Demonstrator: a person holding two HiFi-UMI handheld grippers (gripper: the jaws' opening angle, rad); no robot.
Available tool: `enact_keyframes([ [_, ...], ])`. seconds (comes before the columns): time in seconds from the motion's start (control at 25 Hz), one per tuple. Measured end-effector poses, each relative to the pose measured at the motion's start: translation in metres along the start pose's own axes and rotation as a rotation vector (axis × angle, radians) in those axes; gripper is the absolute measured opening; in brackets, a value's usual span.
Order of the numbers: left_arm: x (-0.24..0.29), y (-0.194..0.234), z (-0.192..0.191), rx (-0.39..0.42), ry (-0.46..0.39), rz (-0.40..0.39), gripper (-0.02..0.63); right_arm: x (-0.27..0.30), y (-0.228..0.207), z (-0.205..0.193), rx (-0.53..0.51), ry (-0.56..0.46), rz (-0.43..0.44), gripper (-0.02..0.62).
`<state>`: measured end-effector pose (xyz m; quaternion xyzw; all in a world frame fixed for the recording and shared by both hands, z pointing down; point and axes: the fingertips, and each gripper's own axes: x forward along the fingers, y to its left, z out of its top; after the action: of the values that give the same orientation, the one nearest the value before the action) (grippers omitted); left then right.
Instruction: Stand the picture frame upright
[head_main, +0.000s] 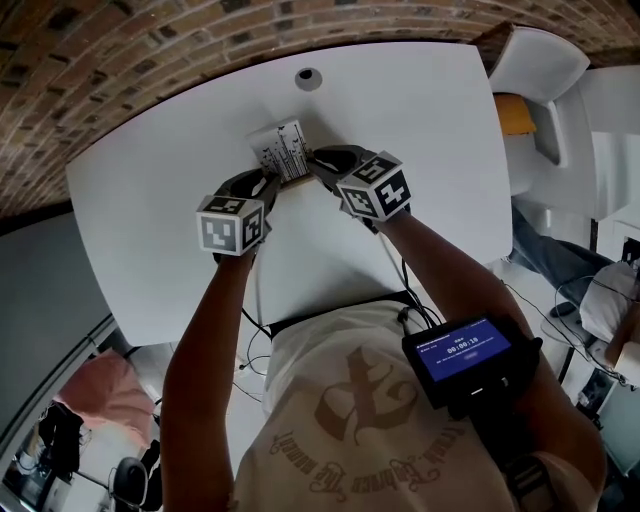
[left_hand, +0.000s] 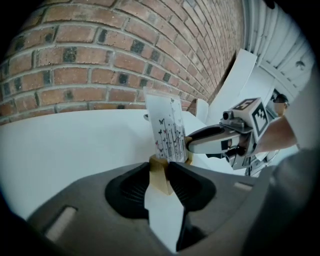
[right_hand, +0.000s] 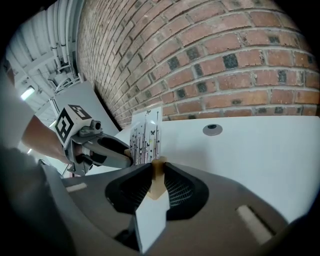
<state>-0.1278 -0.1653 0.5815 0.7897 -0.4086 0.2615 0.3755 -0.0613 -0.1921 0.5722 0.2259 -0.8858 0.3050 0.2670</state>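
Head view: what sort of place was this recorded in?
Most likely an indoor office or studio-type workroom. A white table with a cable hole stands in front of a bare brick wall, and what looks like a white chair sits beside it.

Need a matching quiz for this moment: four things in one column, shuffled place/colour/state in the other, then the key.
Things
1. picture frame
2. left gripper
3. cable port
4. wall

Descriptions
A. brick, behind the table
B. round, set in the white table
C. butterfly print, held roughly upright
D. shut on a wooden corner of the frame

Pairs: 1-C, 2-D, 3-B, 4-A
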Motion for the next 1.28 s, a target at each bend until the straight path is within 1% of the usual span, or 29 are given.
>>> enact_keyframes([
  [0.24,0.009,0.02,0.011,0.034,0.002,0.002,0.13,0.016,-0.01,0.012,0.003,-0.021,-0.021,0.084],
  [0.52,0.021,0.034,0.023,0.057,-0.027,0.009,0.13,0.028,-0.022,0.022,-0.007,-0.035,-0.041,0.083],
  [0.8,0.023,0.048,0.041,0.081,-0.037,0.037,0.13,0.039,-0.033,0.039,-0.023,-0.062,-0.049,0.081],
  [1.04,0.027,0.063,0.062,0.125,-0.056,0.058,0.13,0.048,-0.044,0.061,-0.042,-0.089,-0.061,0.081],
  [1.16,0.034,0.07,0.071,0.16,-0.084,0.052,0.13,0.051,-0.049,0.069,-0.048,-0.096,-0.065,0.081],
  [1.28,0.037,0.076,0.079,0.177,-0.079,0.058,0.13,0.056,-0.056,0.076,-0.054,-0.102,-0.068,0.081],
])
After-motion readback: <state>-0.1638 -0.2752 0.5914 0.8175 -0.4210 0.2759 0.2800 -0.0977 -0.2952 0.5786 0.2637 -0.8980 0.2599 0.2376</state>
